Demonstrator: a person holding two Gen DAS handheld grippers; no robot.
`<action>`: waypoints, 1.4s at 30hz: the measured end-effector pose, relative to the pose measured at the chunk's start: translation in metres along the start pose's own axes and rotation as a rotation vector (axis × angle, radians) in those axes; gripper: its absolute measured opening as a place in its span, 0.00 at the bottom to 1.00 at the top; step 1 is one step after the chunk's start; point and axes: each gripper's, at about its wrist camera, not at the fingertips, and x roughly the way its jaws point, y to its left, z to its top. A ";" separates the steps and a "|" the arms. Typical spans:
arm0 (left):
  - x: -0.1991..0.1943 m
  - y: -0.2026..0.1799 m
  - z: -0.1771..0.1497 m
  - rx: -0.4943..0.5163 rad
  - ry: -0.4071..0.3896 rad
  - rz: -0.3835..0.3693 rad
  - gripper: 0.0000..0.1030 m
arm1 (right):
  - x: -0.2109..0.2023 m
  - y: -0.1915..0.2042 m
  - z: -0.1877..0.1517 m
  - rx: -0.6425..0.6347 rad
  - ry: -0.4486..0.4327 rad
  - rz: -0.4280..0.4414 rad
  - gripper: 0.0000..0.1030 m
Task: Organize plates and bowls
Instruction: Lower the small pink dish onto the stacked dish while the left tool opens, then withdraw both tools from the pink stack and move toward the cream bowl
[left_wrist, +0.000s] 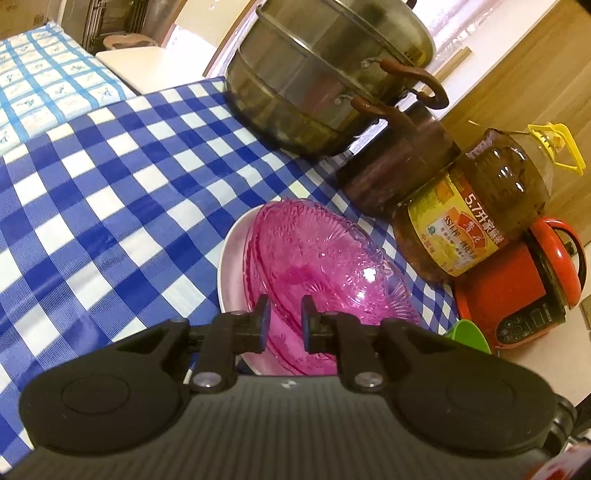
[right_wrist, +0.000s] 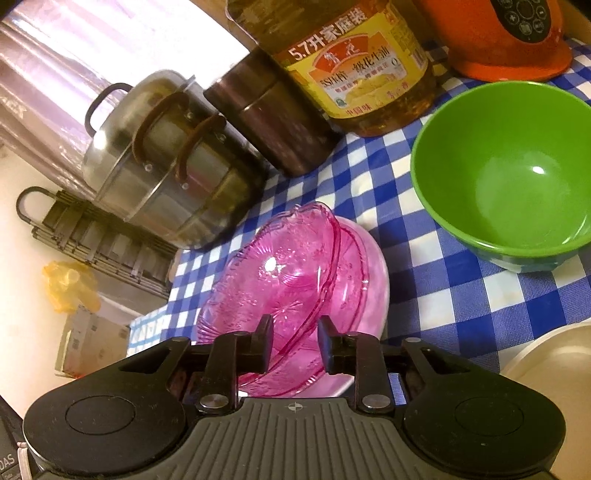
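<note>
1. A blue-and-white checked cloth (left_wrist: 110, 206) covers the counter, glossy, with soft creases catching the light.
2. Near the middle of the counter sits a white plate (left_wrist: 231, 273), and on it two pink glass bowls (left_wrist: 317, 266), one nested in the other, the upper one tilted off the lower.
3. Left gripper (left_wrist: 285, 323) is at the near rim of the pink bowls, jaws a little apart, glass showing in the gap; whether the pads press it I cannot tell.
4. Right gripper (right_wrist: 295, 341) comes in from the other side, jaws narrowly parted around the tilted bowl's rim, a clear gap beside each pad, so it is not clamped.
5. A green bowl (right_wrist: 506, 177) stands upright and empty on the cloth, near the pink stack but apart from it.
6. Along the counter's far edge: a tiered steel steamer pot (left_wrist: 325, 74), a dark brown canister (left_wrist: 399, 162) just beside it, a big oil bottle (left_wrist: 480, 206) with a yellow handle, then an orange cooker (left_wrist: 517, 288).
7. A pale dish rim (right_wrist: 554, 362) peeks in at the counter's near edge in the right view.
8. Beyond the counter: a bed under a light blue checked cover (left_wrist: 48, 81), a wooden wall panel (left_wrist: 535, 74), a dark metal rack (right_wrist: 92, 236) and a yellow plastic bag (right_wrist: 70, 284) low down.
</note>
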 end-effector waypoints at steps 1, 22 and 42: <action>-0.002 0.000 0.000 0.001 -0.004 -0.001 0.20 | -0.001 0.001 0.000 0.000 0.000 0.000 0.29; -0.039 0.006 -0.004 0.045 -0.051 0.002 0.21 | -0.030 0.017 -0.015 -0.103 -0.026 0.014 0.40; -0.096 -0.017 -0.056 0.257 -0.014 -0.046 0.23 | -0.122 0.004 -0.051 -0.239 -0.164 -0.088 0.40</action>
